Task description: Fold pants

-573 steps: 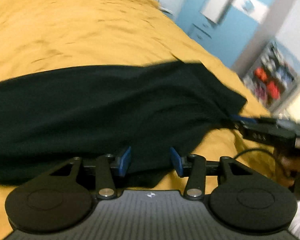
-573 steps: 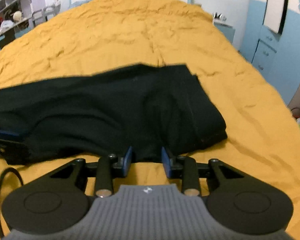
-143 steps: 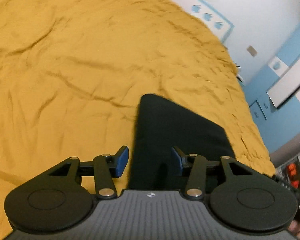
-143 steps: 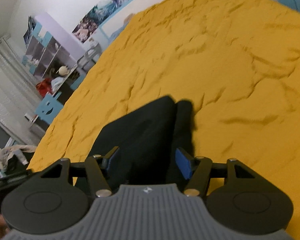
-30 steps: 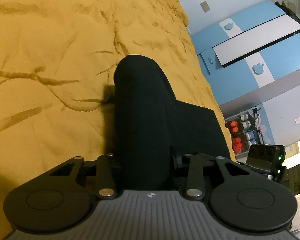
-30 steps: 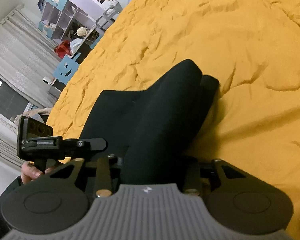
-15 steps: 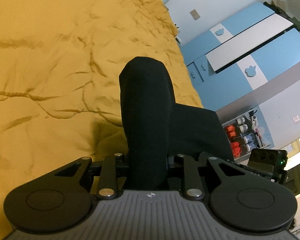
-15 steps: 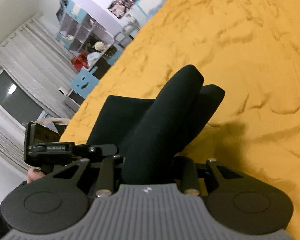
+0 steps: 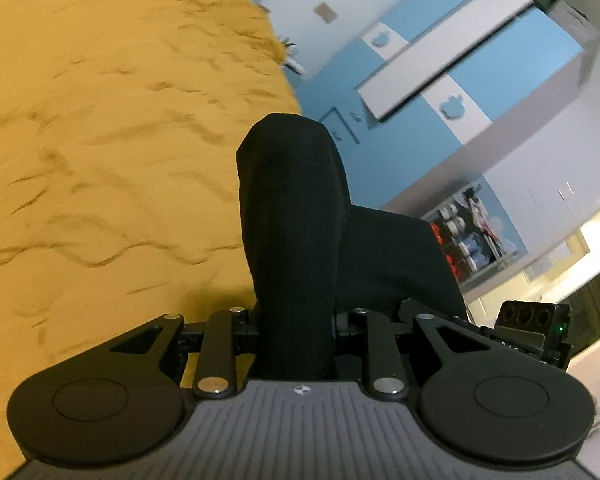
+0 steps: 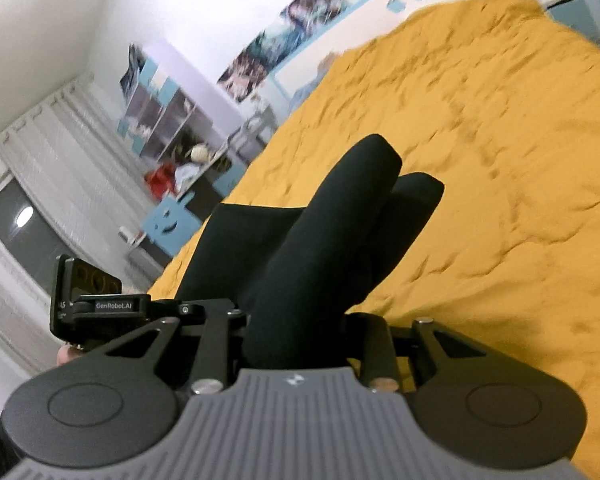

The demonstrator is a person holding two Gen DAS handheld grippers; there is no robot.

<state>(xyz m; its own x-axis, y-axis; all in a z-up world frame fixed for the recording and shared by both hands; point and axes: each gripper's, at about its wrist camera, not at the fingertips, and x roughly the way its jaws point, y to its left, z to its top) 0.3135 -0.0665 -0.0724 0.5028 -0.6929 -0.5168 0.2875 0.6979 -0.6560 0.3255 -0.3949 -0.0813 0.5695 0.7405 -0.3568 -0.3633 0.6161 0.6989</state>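
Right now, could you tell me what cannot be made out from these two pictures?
- Left gripper fingertips: left wrist view, buried in the black pants.
- Right gripper fingertips: right wrist view, covered by the same cloth.
- Far end of the pants: both views, behind the raised fold.
- Shelf contents: right wrist view, blurred and too small.
- Bedspread: cut off by the picture edges.

We note the pants (image 9: 292,216) as matt black knit cloth, smooth and lint-free, the bedspread (image 9: 100,128) as wrinkled mustard woven cloth, and the left gripper (image 9: 296,330) as matt black plastic with ribbed grey housing and shiny metal pins.
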